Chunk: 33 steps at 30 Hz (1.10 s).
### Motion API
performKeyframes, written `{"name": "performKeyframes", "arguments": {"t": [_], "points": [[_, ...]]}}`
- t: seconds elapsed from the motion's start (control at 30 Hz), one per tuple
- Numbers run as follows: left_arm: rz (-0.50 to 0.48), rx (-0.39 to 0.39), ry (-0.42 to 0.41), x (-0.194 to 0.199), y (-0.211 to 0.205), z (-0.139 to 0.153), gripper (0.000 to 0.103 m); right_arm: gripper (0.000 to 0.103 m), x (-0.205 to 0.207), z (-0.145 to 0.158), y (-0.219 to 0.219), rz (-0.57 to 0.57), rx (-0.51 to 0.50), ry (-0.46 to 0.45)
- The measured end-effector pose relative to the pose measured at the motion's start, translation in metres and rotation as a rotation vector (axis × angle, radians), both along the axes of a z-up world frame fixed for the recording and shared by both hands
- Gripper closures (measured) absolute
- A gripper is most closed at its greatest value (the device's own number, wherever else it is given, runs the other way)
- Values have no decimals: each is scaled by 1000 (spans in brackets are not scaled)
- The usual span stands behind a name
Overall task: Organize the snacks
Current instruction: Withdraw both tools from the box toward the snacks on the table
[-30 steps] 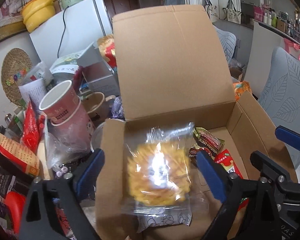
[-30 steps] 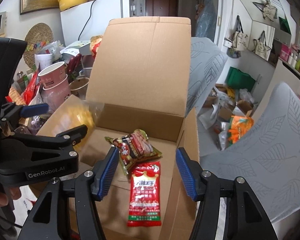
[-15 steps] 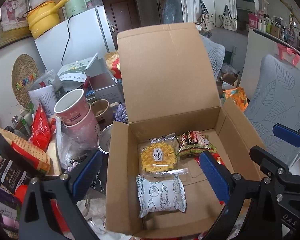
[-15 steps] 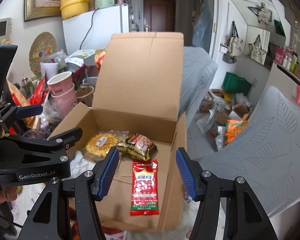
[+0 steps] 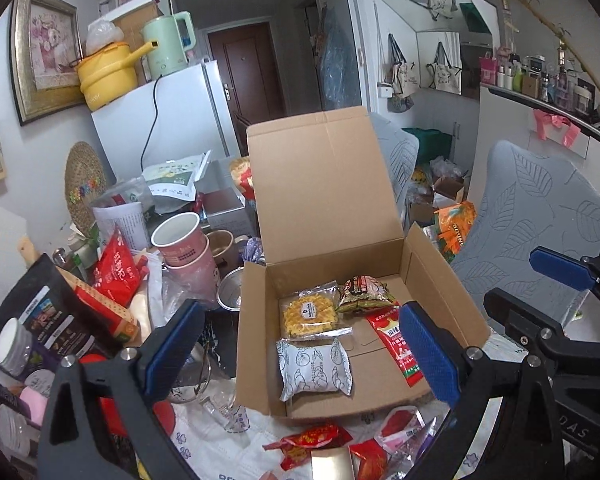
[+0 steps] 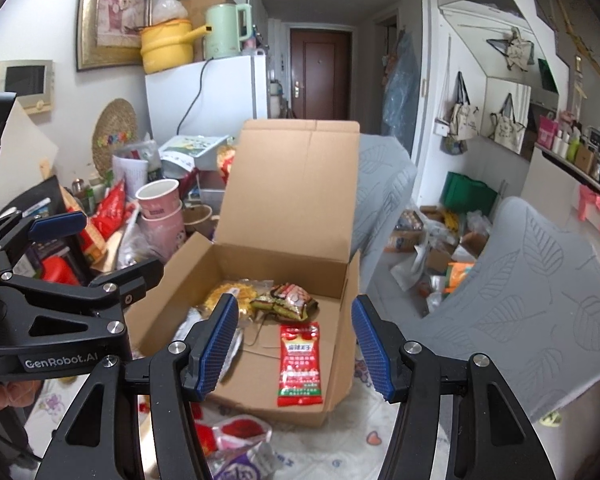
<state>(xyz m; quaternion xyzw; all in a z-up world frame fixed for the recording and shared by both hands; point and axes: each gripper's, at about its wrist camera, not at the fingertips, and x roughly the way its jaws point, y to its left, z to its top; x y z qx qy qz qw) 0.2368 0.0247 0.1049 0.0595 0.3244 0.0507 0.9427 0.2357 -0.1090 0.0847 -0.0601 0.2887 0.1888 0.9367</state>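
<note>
An open cardboard box (image 5: 252,320) stands on the table with its lid up. Inside lie a yellow waffle packet (image 5: 309,312), a white pastry packet (image 5: 314,366), a brown-green packet (image 5: 364,295) and a red sachet (image 5: 396,344). My left gripper (image 5: 302,350) hovers above and in front of the box, open and holding nothing. My right gripper (image 6: 296,344) hangs beside it on the right, also open and empty, over the box (image 6: 168,292) and the red sachet (image 6: 300,364). Loose red snack packets (image 5: 312,440) lie on the cloth in front of the box.
Left of the box stand stacked pink paper cups (image 5: 180,240), a black bag (image 5: 40,320), red packets and other clutter. A grey leaf-patterned chair back (image 5: 540,208) rises on the right. A white fridge (image 5: 160,120) stands behind.
The waffle packet, blurred in the air at the left gripper a second ago, now lies in the box. Both grippers have drawn back and up from the box.
</note>
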Motion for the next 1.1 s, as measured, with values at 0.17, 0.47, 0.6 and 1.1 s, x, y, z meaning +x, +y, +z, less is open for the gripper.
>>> {"name": "performKeyframes", "arguments": {"t": [0.17, 0.47, 0.6, 1.1], "points": [[-19, 6, -31, -27, -4, 10, 3, 44, -28, 10, -4, 3, 2, -34], [-48, -17, -56, -77, -9, 13, 3, 44, -76, 14, -12, 9, 5, -70], [-54, -18, -69, -97, -12, 12, 3, 42, -97, 11, -14, 19, 3, -85], [-76, -38, -76, -157, -15, -23, 3, 39, -158, -26, -24, 45, 12, -74]]}}
